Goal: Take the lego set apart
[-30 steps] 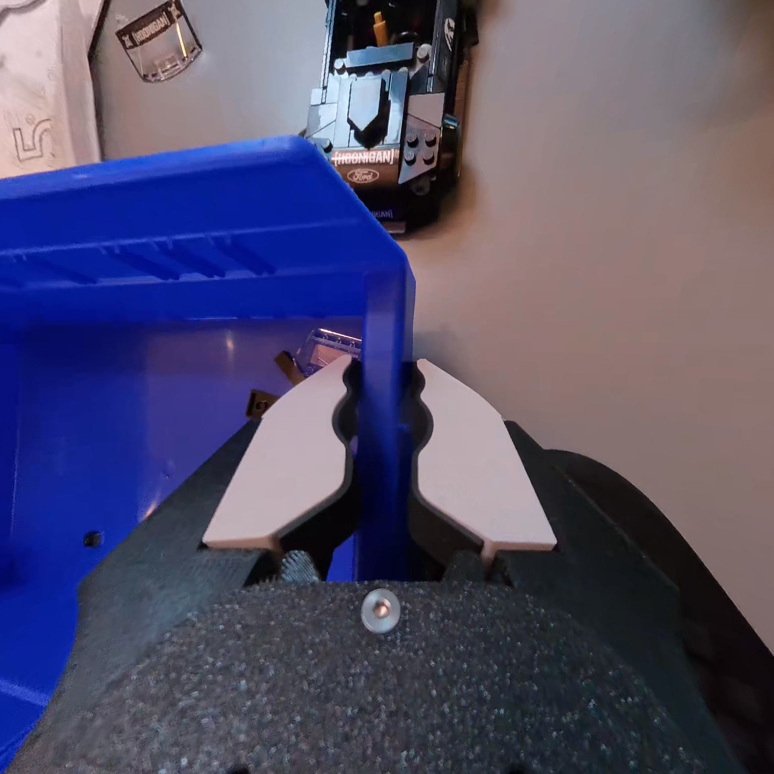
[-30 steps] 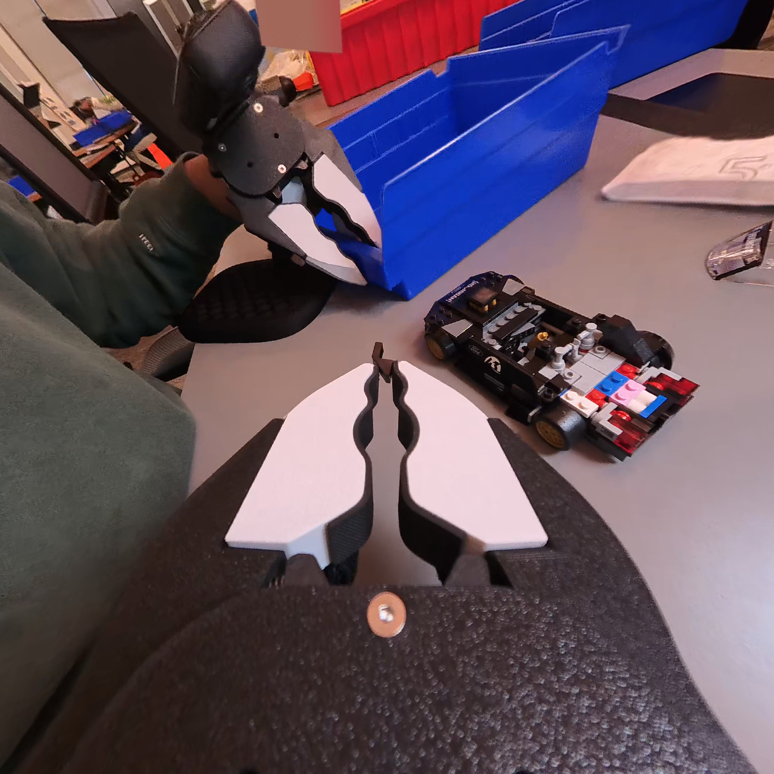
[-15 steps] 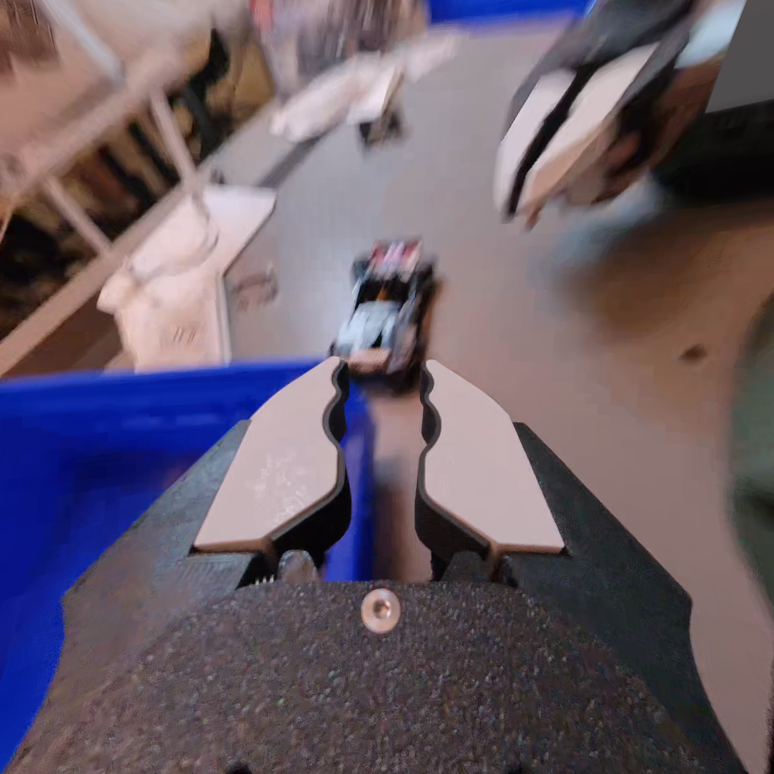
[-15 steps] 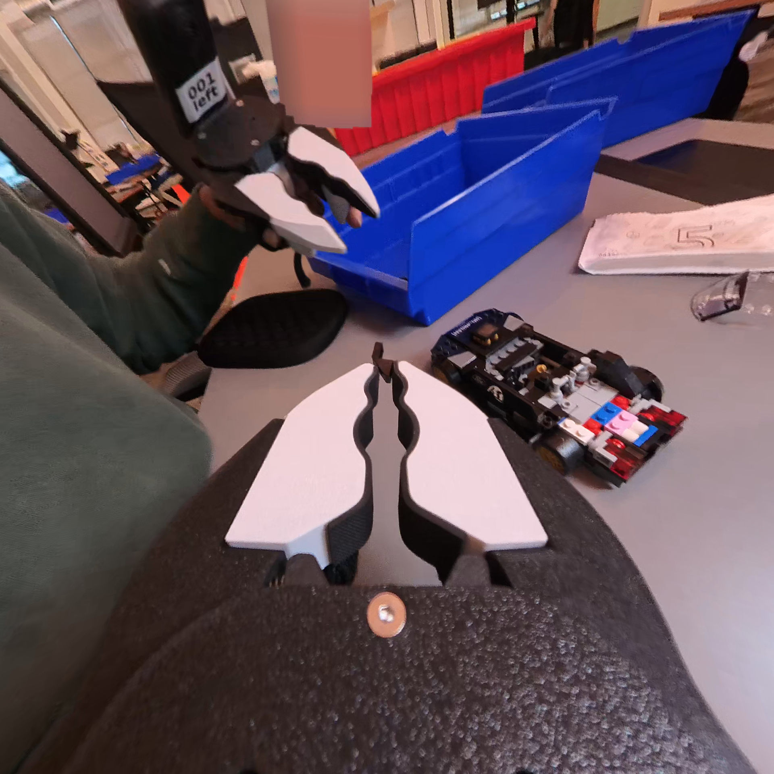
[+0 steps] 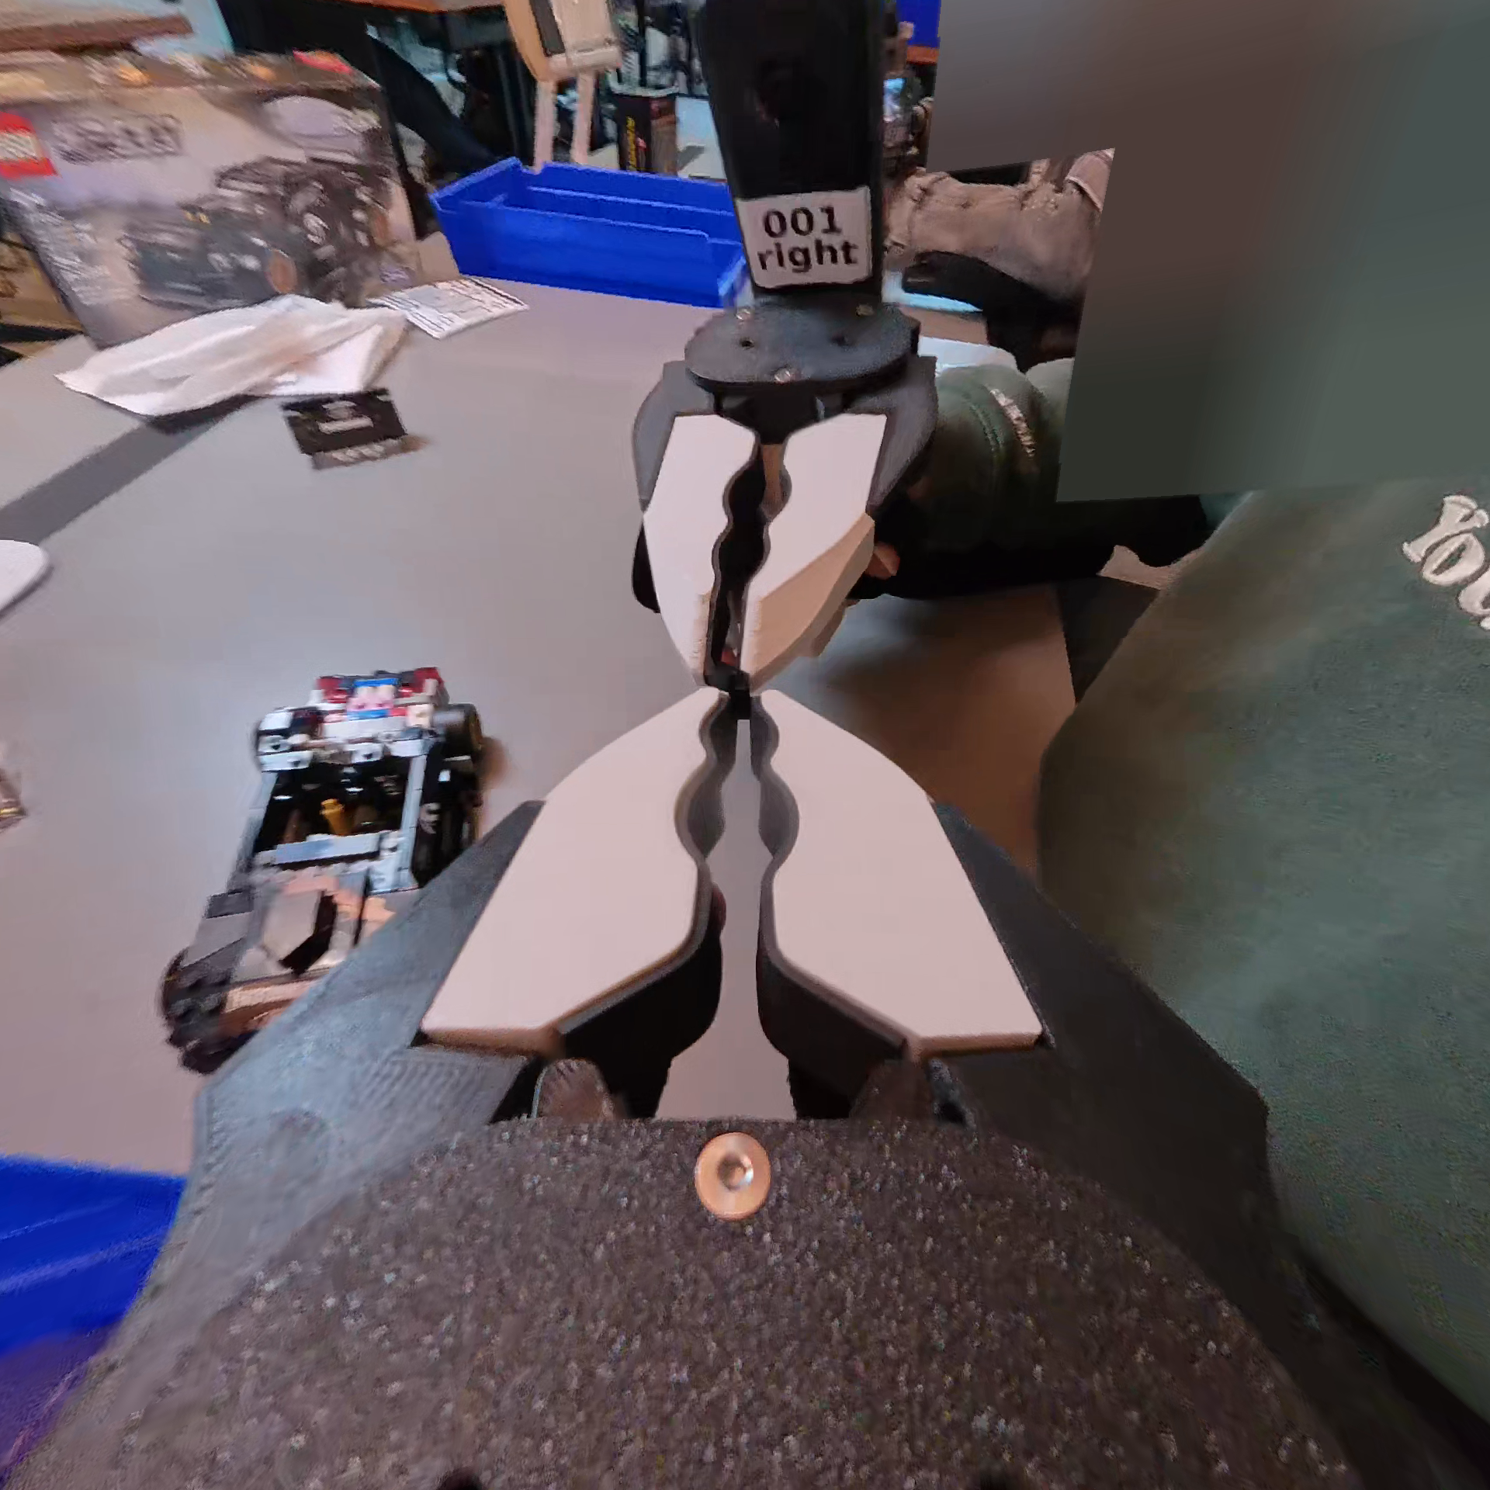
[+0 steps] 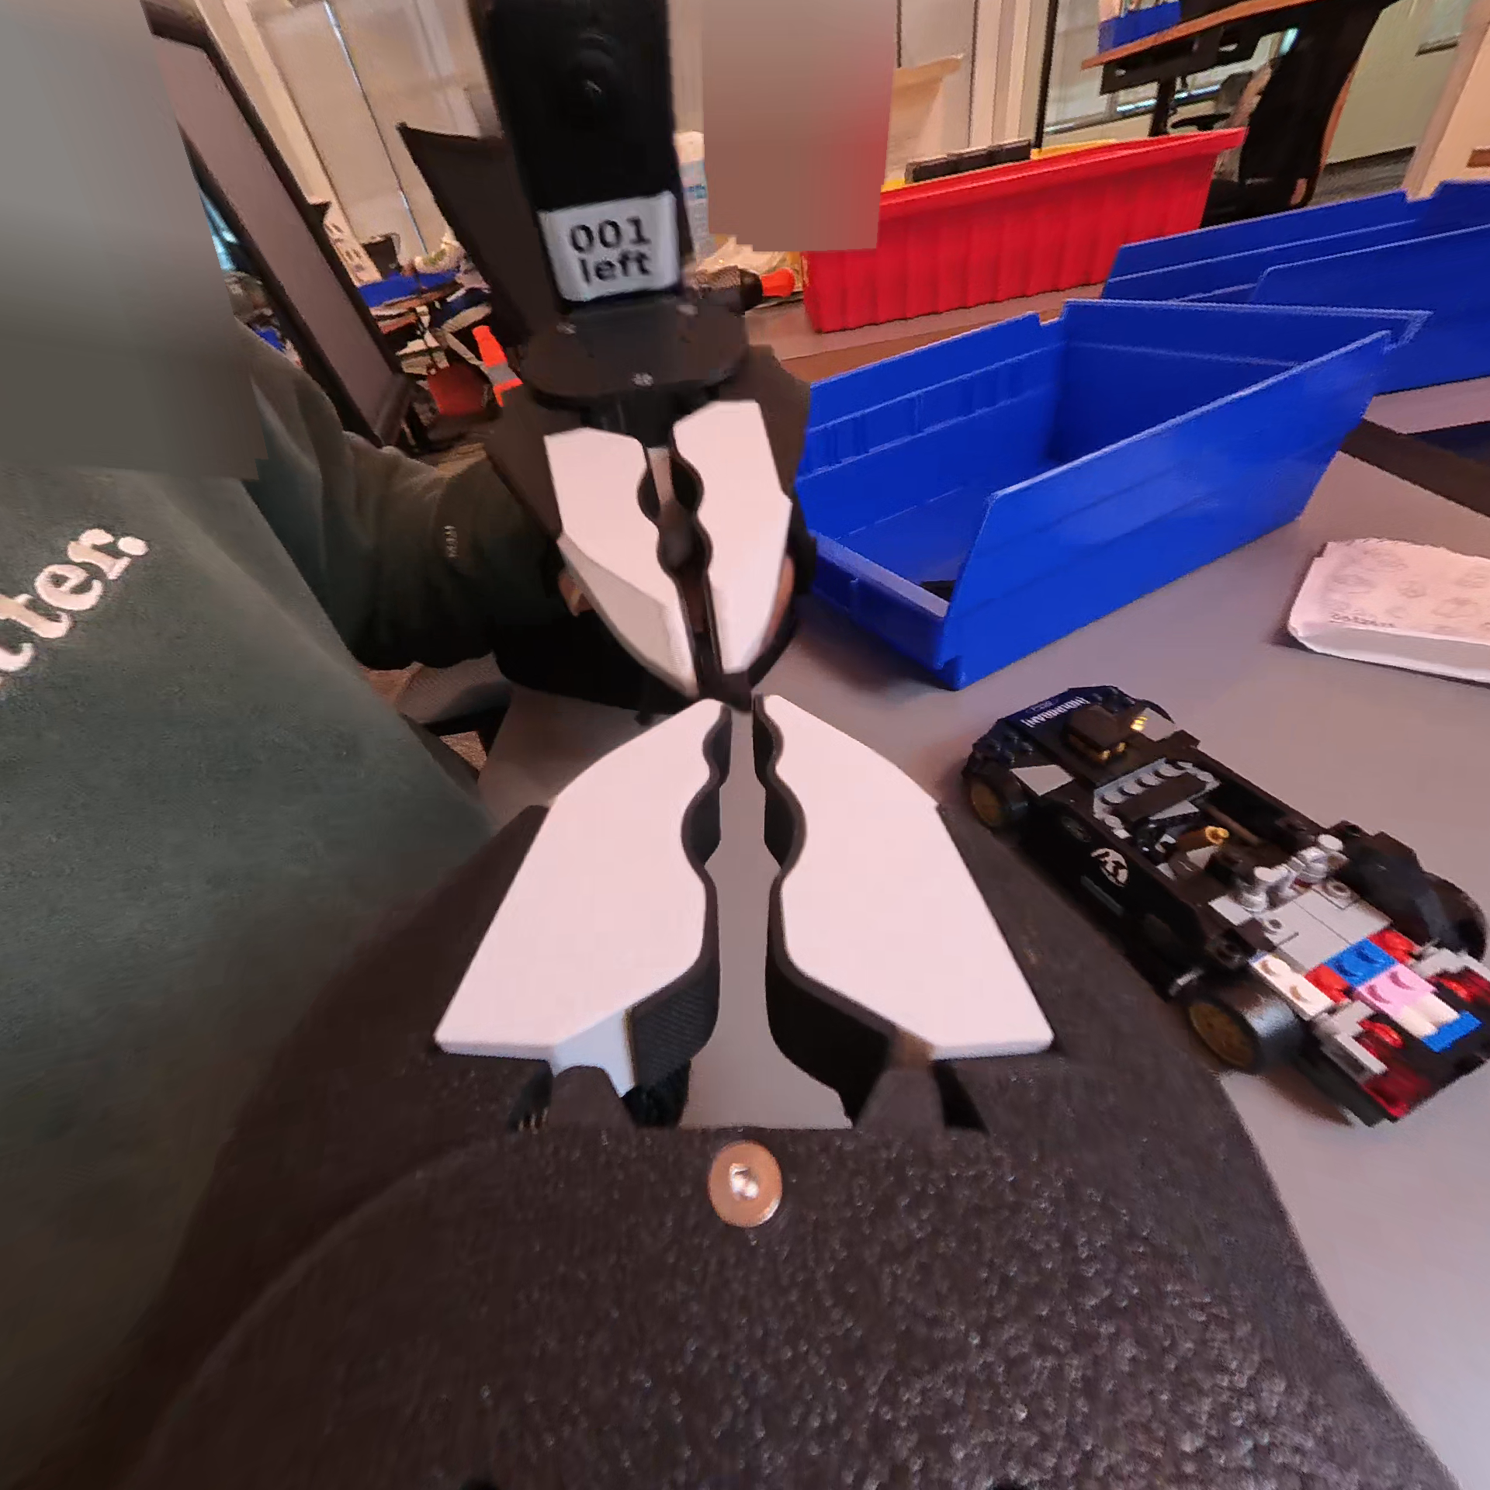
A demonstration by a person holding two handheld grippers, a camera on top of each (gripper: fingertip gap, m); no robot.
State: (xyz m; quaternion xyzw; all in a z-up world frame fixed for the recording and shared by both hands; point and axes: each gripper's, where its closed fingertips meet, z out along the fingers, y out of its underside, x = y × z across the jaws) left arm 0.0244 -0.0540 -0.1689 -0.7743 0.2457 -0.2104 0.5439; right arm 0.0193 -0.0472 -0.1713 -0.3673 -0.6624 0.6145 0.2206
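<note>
Left wrist view: small dark lego piece pinched tip-to-tip between left gripper and right gripper, both clamped narrow on it. Lego car on grey table, right of right gripper; blue bin beyond.

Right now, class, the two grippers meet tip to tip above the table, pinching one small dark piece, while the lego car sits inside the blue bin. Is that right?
One detail is wrong: the lego car is not inside the blue bin. It stands on the grey table in front of the bin, as the right wrist view shows. The left gripper and right gripper do meet on a small dark piece.
</note>
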